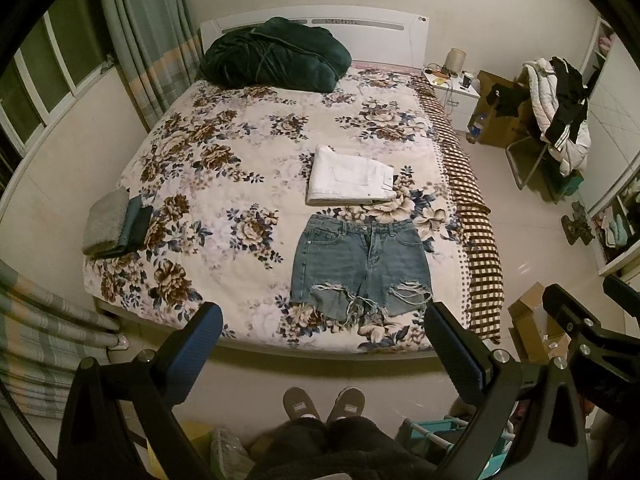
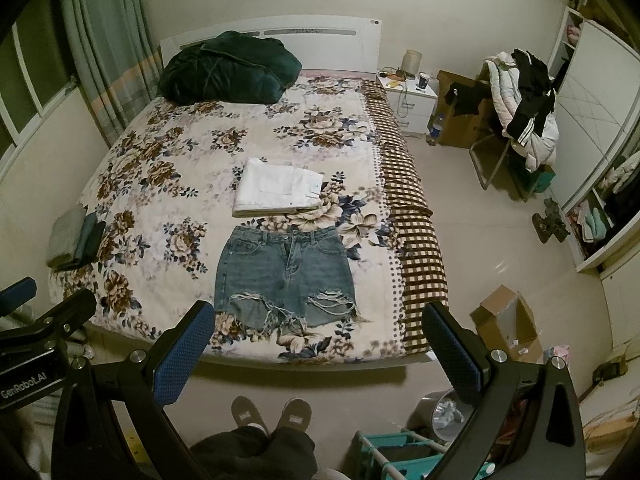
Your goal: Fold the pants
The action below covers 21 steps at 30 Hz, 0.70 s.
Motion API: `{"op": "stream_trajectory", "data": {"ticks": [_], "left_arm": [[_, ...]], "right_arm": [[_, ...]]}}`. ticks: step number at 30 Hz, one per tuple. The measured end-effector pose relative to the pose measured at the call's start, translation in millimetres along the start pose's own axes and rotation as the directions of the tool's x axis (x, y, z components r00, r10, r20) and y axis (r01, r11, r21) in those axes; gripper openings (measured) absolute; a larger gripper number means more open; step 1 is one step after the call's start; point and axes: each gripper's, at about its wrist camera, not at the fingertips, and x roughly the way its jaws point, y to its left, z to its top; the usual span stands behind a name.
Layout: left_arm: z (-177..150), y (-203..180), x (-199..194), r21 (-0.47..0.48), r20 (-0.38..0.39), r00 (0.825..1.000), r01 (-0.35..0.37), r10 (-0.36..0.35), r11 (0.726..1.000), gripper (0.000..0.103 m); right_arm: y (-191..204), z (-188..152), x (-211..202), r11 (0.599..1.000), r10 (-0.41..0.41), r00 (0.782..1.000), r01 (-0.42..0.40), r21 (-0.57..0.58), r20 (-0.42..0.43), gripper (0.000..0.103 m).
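A pair of blue denim shorts [image 1: 360, 268] with frayed hems lies flat, waistband away from me, near the foot of the floral bed [image 1: 224, 168]. They also show in the right wrist view [image 2: 284, 276]. Folded white pants [image 1: 348, 180] lie just beyond them, seen too in the right wrist view [image 2: 276, 192]. My left gripper [image 1: 324, 344] is open and empty, held high over the bed's foot edge. My right gripper [image 2: 320, 344] is open and empty at about the same height; part of it shows at the left wrist view's right edge [image 1: 576, 320].
A dark green blanket [image 1: 276, 56] lies at the headboard. Folded grey and dark cloths [image 1: 112, 228] sit at the bed's left edge. A nightstand [image 1: 452, 84], a chair piled with clothes [image 1: 560, 112], cardboard boxes [image 2: 504, 324] and a teal rack [image 2: 400, 456] stand right of the bed. My slippered feet [image 1: 324, 404] are on the floor.
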Motion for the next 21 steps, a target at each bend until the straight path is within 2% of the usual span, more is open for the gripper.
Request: {"op": "stream_trajectory", "data": {"ticks": [21], "left_arm": [[1.2,-3.2,-4.7,-0.003,0.003,1.0,0.006,-0.006,1.0,0.103]], "right_arm": [[5.9,5.1,-9.9,1.0,-0.008,1.0,0.008,-0.01,0.01,0.103]]}}
